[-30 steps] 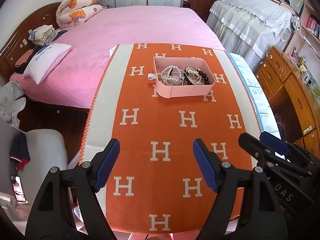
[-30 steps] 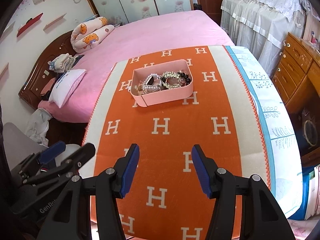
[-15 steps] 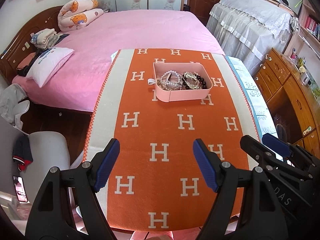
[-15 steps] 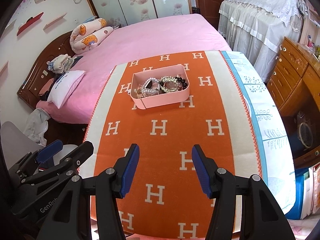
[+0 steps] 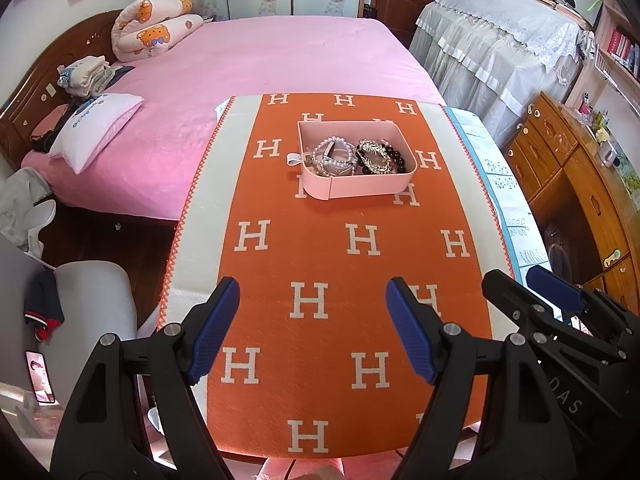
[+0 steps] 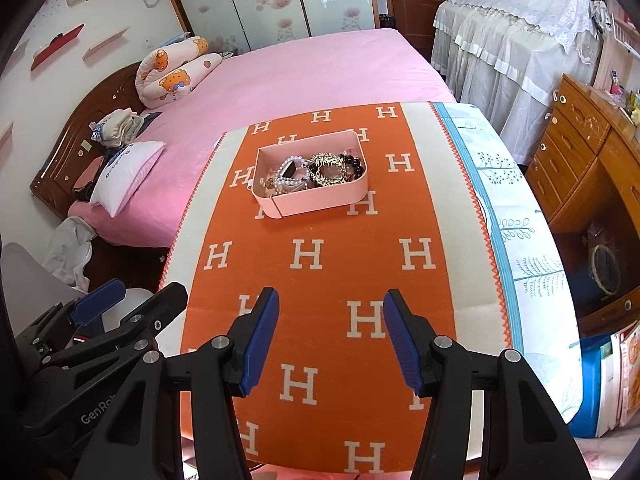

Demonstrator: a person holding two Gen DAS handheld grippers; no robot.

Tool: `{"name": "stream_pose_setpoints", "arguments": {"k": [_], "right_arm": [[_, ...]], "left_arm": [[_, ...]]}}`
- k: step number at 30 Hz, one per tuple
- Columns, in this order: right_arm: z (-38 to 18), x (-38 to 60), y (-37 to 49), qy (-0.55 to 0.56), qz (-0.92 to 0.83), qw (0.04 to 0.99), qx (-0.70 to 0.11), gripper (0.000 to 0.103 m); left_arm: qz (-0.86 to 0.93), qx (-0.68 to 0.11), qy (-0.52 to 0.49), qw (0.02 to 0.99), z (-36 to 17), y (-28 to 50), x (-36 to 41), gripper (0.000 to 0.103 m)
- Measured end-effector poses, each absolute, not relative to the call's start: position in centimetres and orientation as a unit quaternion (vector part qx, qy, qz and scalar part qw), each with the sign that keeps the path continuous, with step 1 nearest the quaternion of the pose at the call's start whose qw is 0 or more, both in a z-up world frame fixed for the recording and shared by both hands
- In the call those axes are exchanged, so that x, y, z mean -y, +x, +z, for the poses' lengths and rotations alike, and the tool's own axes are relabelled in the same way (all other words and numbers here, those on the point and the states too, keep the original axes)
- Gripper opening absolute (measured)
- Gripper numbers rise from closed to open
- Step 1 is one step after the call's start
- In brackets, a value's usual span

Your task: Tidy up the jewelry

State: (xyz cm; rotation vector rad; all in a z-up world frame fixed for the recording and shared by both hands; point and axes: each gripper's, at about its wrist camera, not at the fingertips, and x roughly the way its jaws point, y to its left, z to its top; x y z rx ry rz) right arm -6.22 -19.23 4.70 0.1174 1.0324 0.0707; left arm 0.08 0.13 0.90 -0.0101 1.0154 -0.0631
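Observation:
A pink box [image 5: 362,189] [image 6: 320,204] stands at the far end of an orange H-patterned cloth [image 5: 320,264] [image 6: 320,280]. It holds a white pearl bracelet [image 5: 334,156] [image 6: 289,174], a gold chain piece [image 5: 374,158] [image 6: 326,168] and dark beads [image 5: 394,157] [image 6: 354,166]. My left gripper [image 5: 312,304] is open and empty above the near end of the cloth. My right gripper [image 6: 330,312] is open and empty beside it; it shows at the right of the left wrist view [image 5: 536,288]. The left gripper shows at the lower left of the right wrist view [image 6: 132,300].
A pink bed [image 5: 280,60] lies beyond the table, with a white pillow [image 5: 96,128]. A wooden dresser [image 5: 580,184] stands at right. A blue-white tablecloth [image 6: 516,240] shows along the table's right edge. A grey chair [image 5: 92,304] is at left.
Both grippers have drawn back and up from the box, which looks smaller and farther. Both stay open and empty.

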Motion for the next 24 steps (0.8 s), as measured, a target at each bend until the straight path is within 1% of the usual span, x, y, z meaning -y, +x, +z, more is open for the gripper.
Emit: {"name": "stream_pose_setpoints", "arguments": {"k": [24], "right_arm": [[4.63,20.09,-5.91,0.061,0.024,0.865,-0.498,0.055]], "left_arm": [[-0.034,-0.494,0.006,0.869,0.59,0.88,0.71,0.074]]}}
